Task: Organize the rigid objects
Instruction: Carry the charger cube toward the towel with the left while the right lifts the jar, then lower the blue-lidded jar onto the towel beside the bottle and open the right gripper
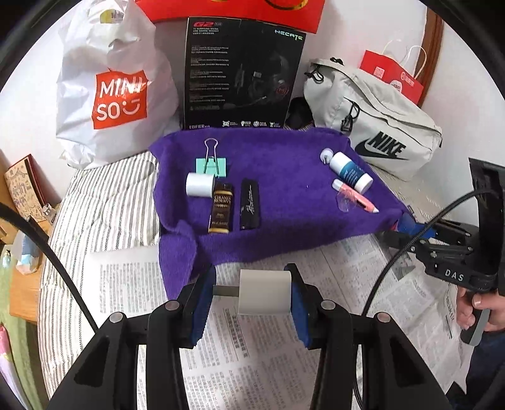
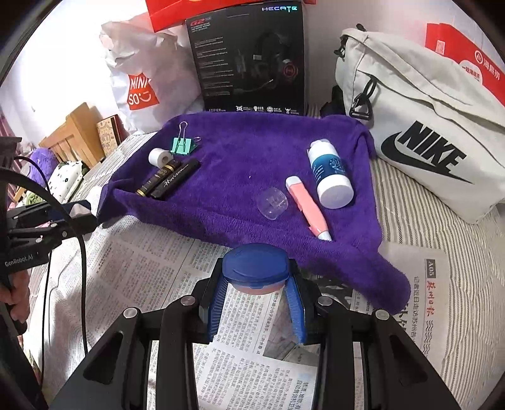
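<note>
Left tongs pinch a white plastic cylinder; right tongs pinch a blue-lidded round jar only at its rim — it may slip out.

Red box cut off by top edge; small print on headset box unreadable; newspaper partly under gripper.

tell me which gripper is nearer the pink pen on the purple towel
Right. The right gripper sits just off the towel's near edge below the pink pen; the left gripper is farther off, toward the towel's other end.
</note>
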